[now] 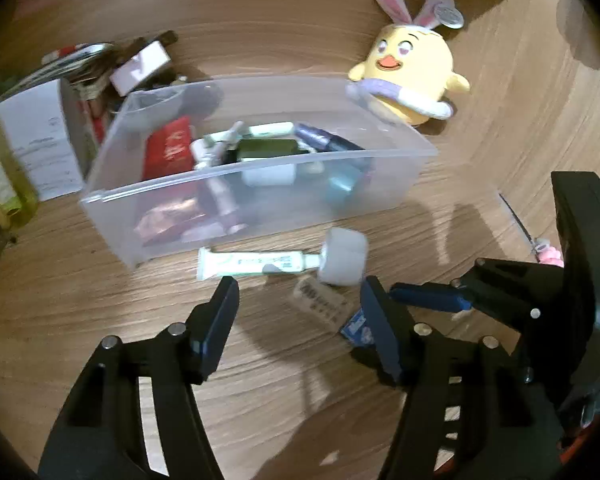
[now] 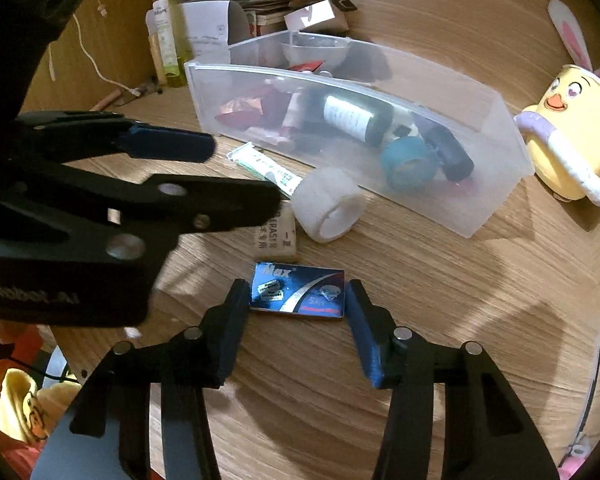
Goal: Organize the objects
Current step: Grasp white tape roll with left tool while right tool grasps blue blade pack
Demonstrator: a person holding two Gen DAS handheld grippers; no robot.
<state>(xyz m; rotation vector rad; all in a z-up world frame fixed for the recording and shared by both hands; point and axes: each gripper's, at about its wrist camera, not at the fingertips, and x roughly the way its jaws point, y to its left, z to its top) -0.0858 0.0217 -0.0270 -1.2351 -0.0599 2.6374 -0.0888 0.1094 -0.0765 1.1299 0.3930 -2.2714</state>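
On the wooden worktop [image 2: 440, 320], just in front of the clear plastic bin [image 2: 496, 184], a few small things lie loose: a blue blade packet [image 2: 298, 292], an eraser [image 2: 278, 240], a white tape roll [image 2: 328, 210] and a slim white tube [image 2: 264, 166]. The bin already holds a dark bottle, a teal roll and other odds and ends, so these loose items are probably meant to go in too.

The blue blade packet lies flat between the fingers of the right claw [image 2: 298, 308], which stands spread with one finger at each short end; the left finger looks at or nearly at the packet's edge, the right one a little apart, so nothing is pinched yet. The packet looks light, stiff and thin, with a glossy face that may slip. I would take it by its short ends, low against the wood, since so flat a thing offers little edge to catch.

The left claw [image 1: 298, 300] is also spread and empty, angled downward with its tips just short of the tube [image 1: 256, 263] and the tape roll [image 1: 344, 256]. The tube looks soft and light, best pinched across its middle. The roll is light and hollow, and may squash or roll.

A yellow plush chick [image 1: 414, 72] sits beside the bin's far end.
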